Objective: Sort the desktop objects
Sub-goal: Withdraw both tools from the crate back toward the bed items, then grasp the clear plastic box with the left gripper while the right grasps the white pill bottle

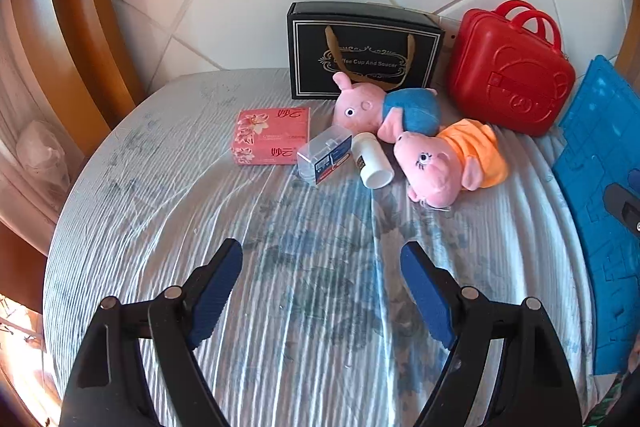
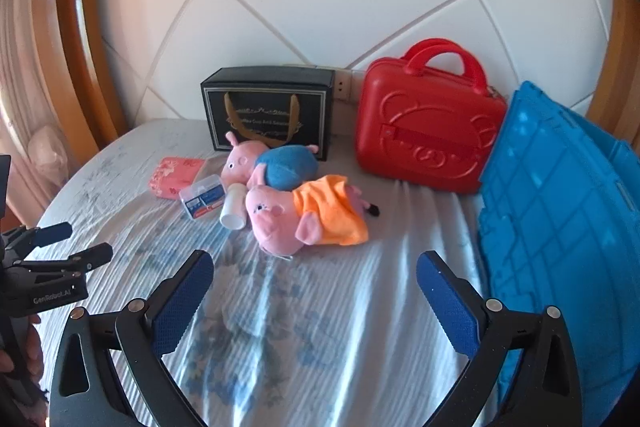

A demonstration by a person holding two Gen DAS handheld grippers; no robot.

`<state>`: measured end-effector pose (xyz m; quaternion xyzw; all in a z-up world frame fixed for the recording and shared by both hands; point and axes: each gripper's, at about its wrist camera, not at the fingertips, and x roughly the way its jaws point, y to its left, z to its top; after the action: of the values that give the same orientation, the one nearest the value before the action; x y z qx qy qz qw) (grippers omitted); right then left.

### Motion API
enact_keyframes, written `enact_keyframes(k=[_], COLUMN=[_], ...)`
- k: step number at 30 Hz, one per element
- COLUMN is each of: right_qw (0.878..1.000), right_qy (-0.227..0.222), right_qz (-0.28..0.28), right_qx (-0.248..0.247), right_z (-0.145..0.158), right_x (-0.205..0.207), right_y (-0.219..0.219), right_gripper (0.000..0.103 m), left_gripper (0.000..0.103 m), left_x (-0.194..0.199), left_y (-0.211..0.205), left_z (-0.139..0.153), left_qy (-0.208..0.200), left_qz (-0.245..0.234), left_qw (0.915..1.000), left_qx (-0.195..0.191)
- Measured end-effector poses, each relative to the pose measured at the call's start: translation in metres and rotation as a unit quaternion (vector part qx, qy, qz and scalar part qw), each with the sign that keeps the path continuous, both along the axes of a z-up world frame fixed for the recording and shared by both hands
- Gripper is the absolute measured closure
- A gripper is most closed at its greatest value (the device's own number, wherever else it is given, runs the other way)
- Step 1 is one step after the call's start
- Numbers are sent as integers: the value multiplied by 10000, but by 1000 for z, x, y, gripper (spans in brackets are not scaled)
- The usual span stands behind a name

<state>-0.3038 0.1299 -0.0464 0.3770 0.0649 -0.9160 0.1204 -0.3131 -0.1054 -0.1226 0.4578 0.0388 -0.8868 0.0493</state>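
Both grippers stand wide apart at the jaws and hold nothing: our left gripper [image 1: 322, 267] hovers over bare cloth at the near middle, and our right gripper [image 2: 316, 279] does the same, with the left tool visible at the near left edge of its view.

We record the items from largest to smallest. A blue crate [image 2: 560, 211] lies tilted at the right edge of the table [image 1: 160, 227]. A red case [image 2: 428, 135] stands upright at the far right, touching the crate. A black gift box [image 1: 360, 51] stands against the far wall, left of the case. Two plush pigs lie on their sides: the blue-shirted pig [image 1: 384, 107] just in front of the box, the orange-shirted pig [image 2: 308, 215] just nearer and to its right, the two touching. A pink tissue pack [image 1: 272, 137] lies flat to the left. A clear plastic box [image 1: 324, 159] sits beside it, and a white bottle [image 1: 372, 161] lies on its side between that box and the orange pig.

We judge no sorting is yet begun. The orange pig lies straight ahead of the right gripper, its long axis running left to right across the approach; the right hand is nearer to it and to the crate. The small items lie ahead of the left gripper.
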Motion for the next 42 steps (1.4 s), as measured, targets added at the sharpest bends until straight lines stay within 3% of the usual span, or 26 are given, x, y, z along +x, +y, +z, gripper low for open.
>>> enact_keyframes(k=[7, 9, 11, 19, 25, 28, 30, 34, 42], right_qw=[9972, 9951, 9930, 9840, 9854, 9831, 9817, 9810, 9809], right_qy=[-680, -871, -1058, -1654, -1622, -1726, -1771, -1774, -1720], right_qz=[274, 430, 506, 650, 492, 584, 698, 776, 810], right_qx=[-112, -186, -137, -113, -135, -167, -104, 65, 419], right_z=[-64, -84, -104, -172, -178, -180, -183, -192, -205], right_x=[-74, -92, -108, -162, -180, -187, -191, -196, -201], right_y=[-70, -91, -110, -150, -131, -133, -139, -150, -160], right_gripper=[2, 29, 41, 42, 46, 47, 46, 46, 52], left_gripper=[22, 22, 22, 22, 22, 28, 53, 60, 61], left_x=[-68, -84, -100, -155, -180, -187, -186, -178, -182], left_y=[-40, -47, -53, -53, -34, -26, -28, -33, -31], left_z=[-58, -74, -88, -129, -140, -145, -149, -152, -160], left_qy=[-266, -293, -319, -493, -483, -520, -535, -585, -696], left_qz=[-99, -122, -188, -437, -722, -747, -763, -678, -679], left_qw=[9995, 9994, 9992, 9977, 9961, 9958, 9956, 9959, 9952], left_qx=[128, 114, 152, 187, 114, -120, 50, 144, 133])
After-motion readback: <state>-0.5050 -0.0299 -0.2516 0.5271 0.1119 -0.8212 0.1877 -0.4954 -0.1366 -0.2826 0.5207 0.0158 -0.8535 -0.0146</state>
